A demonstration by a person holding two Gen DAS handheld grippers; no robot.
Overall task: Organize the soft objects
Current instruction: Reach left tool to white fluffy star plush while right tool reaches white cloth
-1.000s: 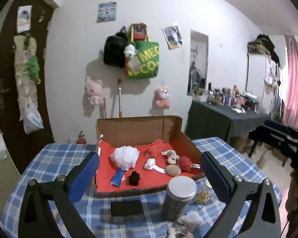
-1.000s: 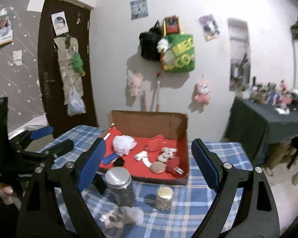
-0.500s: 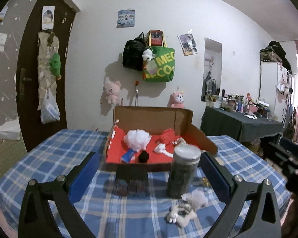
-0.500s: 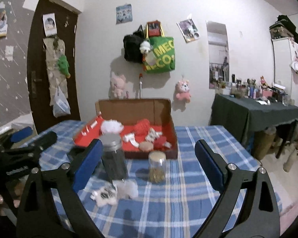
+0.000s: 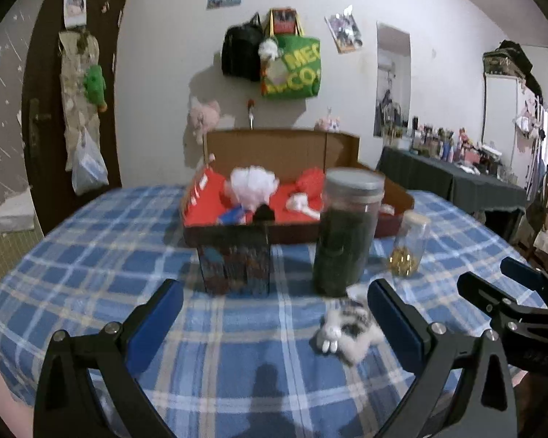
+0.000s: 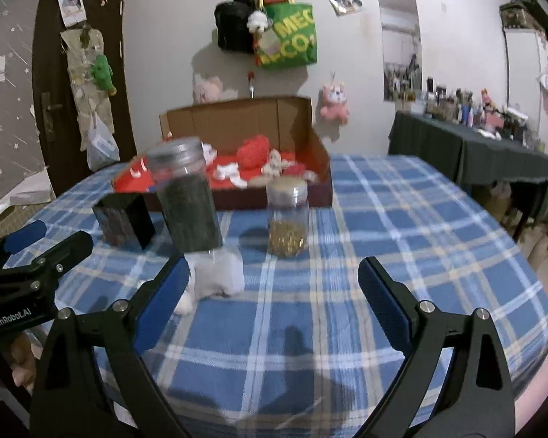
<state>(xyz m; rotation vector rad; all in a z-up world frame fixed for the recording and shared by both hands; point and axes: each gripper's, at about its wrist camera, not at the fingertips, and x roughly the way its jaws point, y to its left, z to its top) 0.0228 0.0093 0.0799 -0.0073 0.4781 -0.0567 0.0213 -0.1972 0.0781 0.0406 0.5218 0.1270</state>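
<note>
The left claw (image 6: 36,252) reads "GenRobot.AI" (green tote bag (image 6: 286,36): "MEG", "CO").

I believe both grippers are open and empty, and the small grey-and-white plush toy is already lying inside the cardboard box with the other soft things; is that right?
Not quite. The plush toy is not in the cardboard box; it lies on the checked tablecloth in front of the tall dark jar, as the left wrist view shows. The rest holds: the left gripper and right gripper are both open and empty.
</note>
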